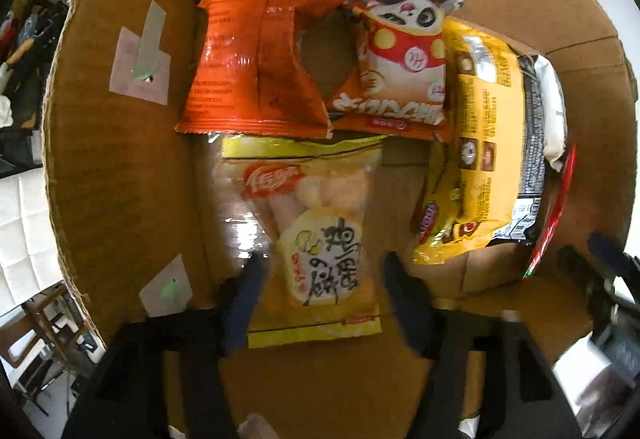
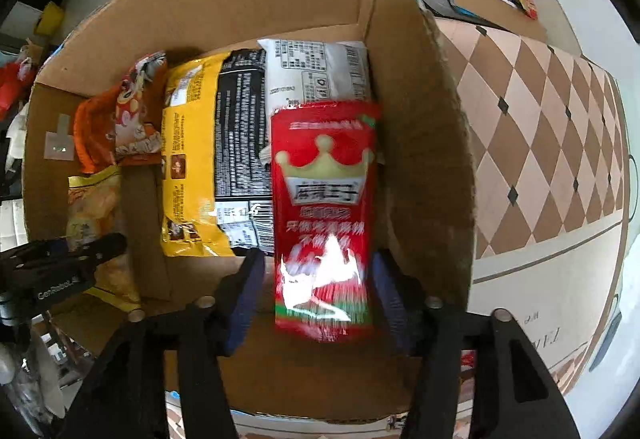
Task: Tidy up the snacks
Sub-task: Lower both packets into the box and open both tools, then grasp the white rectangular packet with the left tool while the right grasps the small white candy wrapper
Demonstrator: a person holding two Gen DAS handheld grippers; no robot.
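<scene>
Two grippers hang over the cardboard box; the right gripper spreads wide around the red packet — long axis along its fingers; the left gripper likewise straddles the yellow packet, ungripped.

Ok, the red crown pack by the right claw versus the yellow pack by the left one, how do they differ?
The red pack is opaque with a gold crown; the yellow pack is partly clear, so its pale snacks show. The red pack sits along the box wall at the right, beside the black pack; the yellow pack lies on bare floor below the orange bag. Both sit between open claw fingers.
</scene>
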